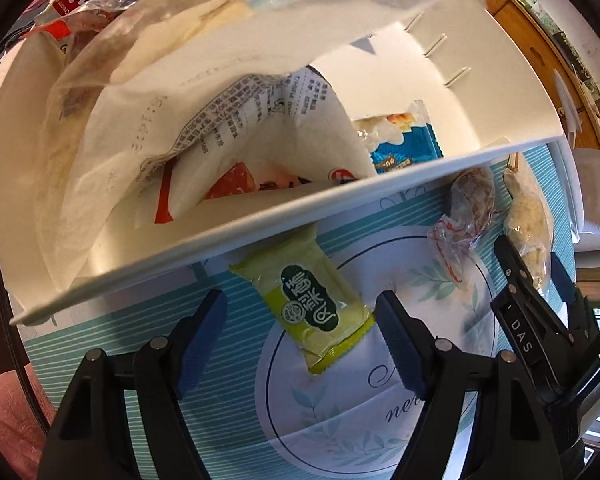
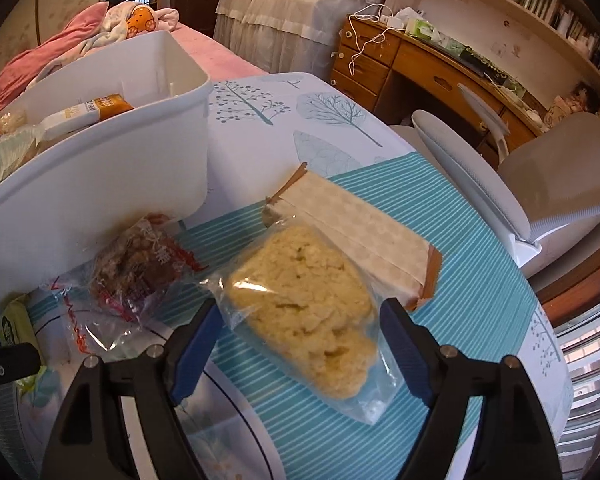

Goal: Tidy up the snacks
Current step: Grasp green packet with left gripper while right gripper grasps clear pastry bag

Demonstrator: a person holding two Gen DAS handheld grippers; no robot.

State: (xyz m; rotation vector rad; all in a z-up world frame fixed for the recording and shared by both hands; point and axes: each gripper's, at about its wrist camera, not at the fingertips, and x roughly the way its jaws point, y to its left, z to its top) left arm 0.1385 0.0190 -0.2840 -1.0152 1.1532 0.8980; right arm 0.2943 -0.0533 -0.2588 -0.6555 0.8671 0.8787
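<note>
A white plastic bin [image 1: 260,216] holds several snack packets and shows in the right wrist view [image 2: 100,184] too. A green snack packet [image 1: 312,304] lies on the tablecloth just below the bin's rim. My left gripper [image 1: 300,344] is open, its fingers either side of the green packet's near end. A clear bag of yellow crumbly cake [image 2: 304,312] lies on the table. My right gripper [image 2: 300,348] is open, its fingers straddling that bag; it shows in the left wrist view [image 1: 536,272]. A clear packet with a brown snack [image 2: 140,268] lies against the bin.
A beige flat packet with brown ends [image 2: 364,232] lies behind the yellow bag. The table has a teal striped cloth [image 2: 460,280]. A grey chair [image 2: 540,200] stands at the table's right edge. A wooden desk [image 2: 420,60] and a bed [image 2: 60,40] stand behind.
</note>
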